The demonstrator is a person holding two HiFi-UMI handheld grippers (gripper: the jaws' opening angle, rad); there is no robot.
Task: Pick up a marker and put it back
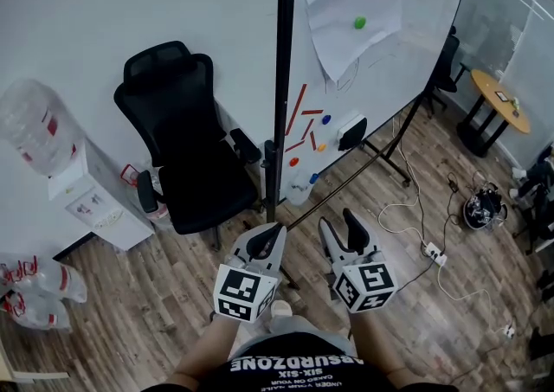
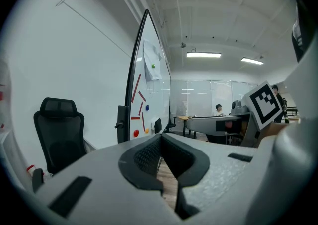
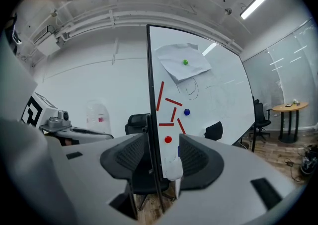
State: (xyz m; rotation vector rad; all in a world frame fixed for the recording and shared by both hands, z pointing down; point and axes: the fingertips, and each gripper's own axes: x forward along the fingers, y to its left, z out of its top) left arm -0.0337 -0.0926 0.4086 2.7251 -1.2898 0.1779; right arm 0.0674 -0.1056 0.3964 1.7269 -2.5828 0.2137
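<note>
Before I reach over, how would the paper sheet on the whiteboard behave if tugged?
Likely floppy: the paper sheet already curls off the whiteboard. Probably light, since one green magnet seems to hold it; a tug may slide it free.

Beneath the left gripper (image 1: pixel 270 233) lies wood-plank floor (image 1: pixel 130 295). Ahead of it a black office chair (image 1: pixel 177 139) stands against a white wall (image 1: pixel 130 1). A water dispenser (image 1: pixel 82 200) sits farther left, and a round wooden table (image 1: pixel 498 100) far right.

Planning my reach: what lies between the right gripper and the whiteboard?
Head view shows wood floor, crossed by the stand's black diagonal bar.
</note>
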